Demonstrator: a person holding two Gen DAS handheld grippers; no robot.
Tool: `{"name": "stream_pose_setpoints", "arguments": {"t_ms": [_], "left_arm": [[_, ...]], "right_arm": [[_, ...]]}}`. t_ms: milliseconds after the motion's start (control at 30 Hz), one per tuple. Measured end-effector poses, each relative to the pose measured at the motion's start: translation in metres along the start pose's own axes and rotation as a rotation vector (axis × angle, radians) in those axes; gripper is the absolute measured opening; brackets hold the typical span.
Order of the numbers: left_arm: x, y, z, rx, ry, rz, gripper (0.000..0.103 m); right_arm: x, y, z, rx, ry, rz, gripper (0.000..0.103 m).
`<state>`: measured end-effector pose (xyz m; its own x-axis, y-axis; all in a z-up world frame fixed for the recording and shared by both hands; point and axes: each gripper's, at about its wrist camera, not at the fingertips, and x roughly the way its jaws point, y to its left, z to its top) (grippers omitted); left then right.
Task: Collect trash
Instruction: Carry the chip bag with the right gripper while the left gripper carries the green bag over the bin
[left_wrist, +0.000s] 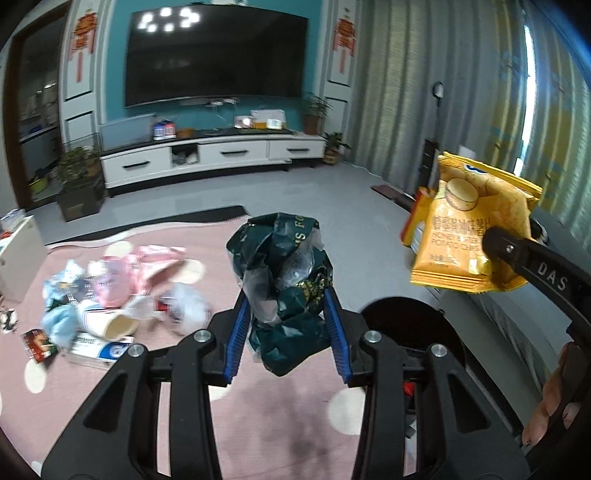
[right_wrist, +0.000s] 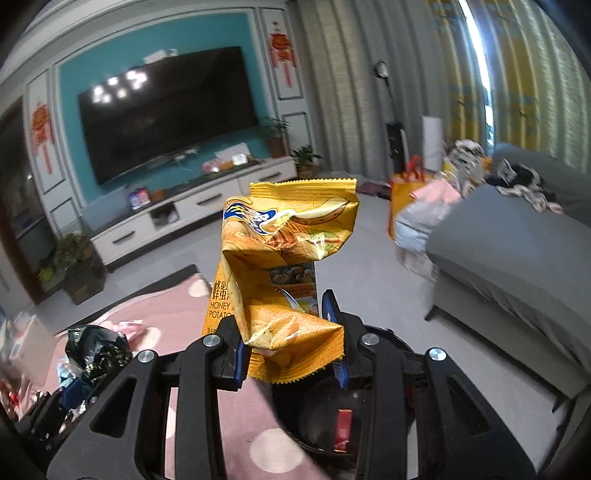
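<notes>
Across the top of both views a wide dark TV (left_wrist: 216, 57) hangs on a teal wall, above a long white cabinet (left_wrist: 207, 155). At the right of the right wrist view stands a grey sofa (right_wrist: 509, 251), with grey curtains (left_wrist: 399, 74) behind it. A pink rug (left_wrist: 258, 424) with pale dots fills the lower part of the left wrist view. On it, at the left of that frame, lies a blurred trash heap (left_wrist: 110, 295) of pink and blue wrappers, a paper cup and a flat box. A black bin (right_wrist: 332, 417) sits at the bottom centre of the right wrist view, just under the right tongs, with a small red pack inside it; in the left wrist view its rim shows at lower right.

The left tongs (left_wrist: 288, 317) are partly closed, their blue pads pressing both sides of a crumpled dark green bag (left_wrist: 284, 273) that stands up in mid-frame, above the rug. The right tongs (right_wrist: 291, 339) are likewise partly closed on a creased yellow chip bag (right_wrist: 284, 258), upright at frame centre above the bin. In the left wrist view that chip bag hangs at right, pinched by a black finger, with part of a hand (left_wrist: 554, 398) at the lower right edge.
</notes>
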<state>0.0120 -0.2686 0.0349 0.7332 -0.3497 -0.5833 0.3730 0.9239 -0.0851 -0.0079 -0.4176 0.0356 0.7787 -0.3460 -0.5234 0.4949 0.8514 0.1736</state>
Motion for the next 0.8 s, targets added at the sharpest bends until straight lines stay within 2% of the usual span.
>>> {"name": "stream_pose_setpoints", "arguments": {"t_ms": [167, 433, 800], "left_arm": [[0.026, -0.033, -0.007, 0.045, 0.052, -0.063, 0.041], [0.08, -0.074, -0.02, 0.071, 0.184, -0.174, 0.041], [0.146, -0.102, -0.052, 0.032, 0.39, -0.312, 0.041]], "right_arm": [[0.017, -0.031, -0.006, 0.052, 0.062, -0.073, 0.036], [0.044, -0.075, -0.018, 0.145, 0.166, -0.152, 0.036], [0.096, -0.098, -0.04, 0.162, 0.353, -0.227, 0.036]]}}
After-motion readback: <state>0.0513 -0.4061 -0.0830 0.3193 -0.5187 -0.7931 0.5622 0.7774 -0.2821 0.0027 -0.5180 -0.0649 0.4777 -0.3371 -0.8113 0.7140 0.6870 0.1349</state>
